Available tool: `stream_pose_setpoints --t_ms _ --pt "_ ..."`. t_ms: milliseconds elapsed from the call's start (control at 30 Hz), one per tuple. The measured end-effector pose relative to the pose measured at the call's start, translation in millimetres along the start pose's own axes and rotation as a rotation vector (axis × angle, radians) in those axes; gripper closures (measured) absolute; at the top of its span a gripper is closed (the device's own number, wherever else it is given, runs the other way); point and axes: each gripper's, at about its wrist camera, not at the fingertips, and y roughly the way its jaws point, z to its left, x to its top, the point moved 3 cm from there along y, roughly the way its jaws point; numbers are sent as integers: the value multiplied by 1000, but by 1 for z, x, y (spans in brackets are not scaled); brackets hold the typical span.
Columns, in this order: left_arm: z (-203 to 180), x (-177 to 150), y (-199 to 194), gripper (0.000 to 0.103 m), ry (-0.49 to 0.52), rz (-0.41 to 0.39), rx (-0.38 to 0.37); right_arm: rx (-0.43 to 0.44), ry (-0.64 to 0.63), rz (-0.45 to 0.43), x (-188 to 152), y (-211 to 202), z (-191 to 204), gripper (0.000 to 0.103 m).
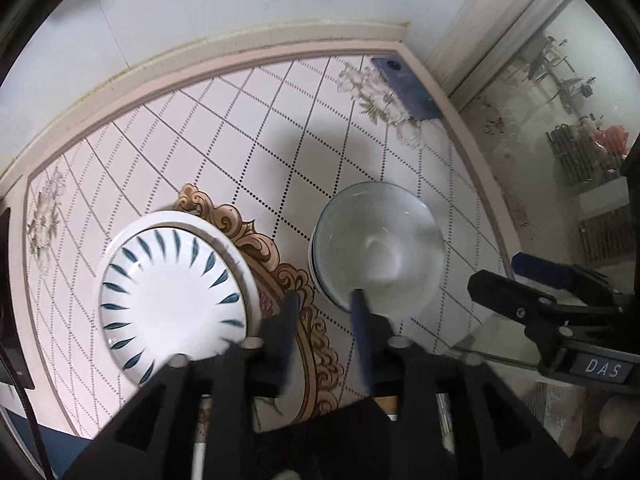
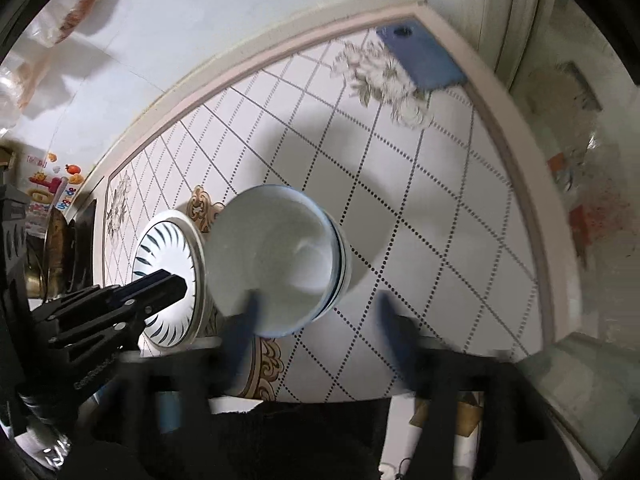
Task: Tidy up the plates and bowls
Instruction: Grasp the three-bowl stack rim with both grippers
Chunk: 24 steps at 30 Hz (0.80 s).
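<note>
The left claw (image 1: pixel 325 300) points down at the table (image 1: pixel 224 128), its jaws partly apart with nothing between them. One finger lies over the near rim of the bowls (image 1: pixel 378 246); whether it touches the rim I cannot tell. The right claw (image 2: pixel 318 304) stands wide open and empty too, with one blurred finger across the bowls' (image 2: pixel 276 264) near edge and the other over bare table.

Just ahead and right of the left claw sit the bowls, nested: a pale one on top, with the rims of at least one more beneath. Ahead and left of it are the plates (image 1: pixel 172 296), a leaf-patterned one resting on a plain white one. In the right view the plates (image 2: pixel 170 276) lie left of the bowls, partly behind the left claw (image 2: pixel 176 284).

Judging by this, both stacks look made and both claws freed, so the stacking step seems done or nearly so. Any next move would call for a clean lift away without nudging the rims.

How many bowls are nested is hard to count. A blue phone (image 1: pixel 404 86) lies at the far corner. Both sets of fingers are motion-blurred, and the near table edge is hidden under the claw bodies.
</note>
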Motion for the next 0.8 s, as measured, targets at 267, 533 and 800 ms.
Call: stream_pose_setpoints --t_ms 267,533,800 --pt "-4 -9 -55 18 33 -113 6 -68 -41 -96 -28 -64 21 13" --pt "-2 -18 -98 5 28 -202 -10 -97 -53 -175 -47 -108 33 7" --pt "-5 -21 -112 3 12 -217 -48 -106 -67 -262 -57 -148 40 4"
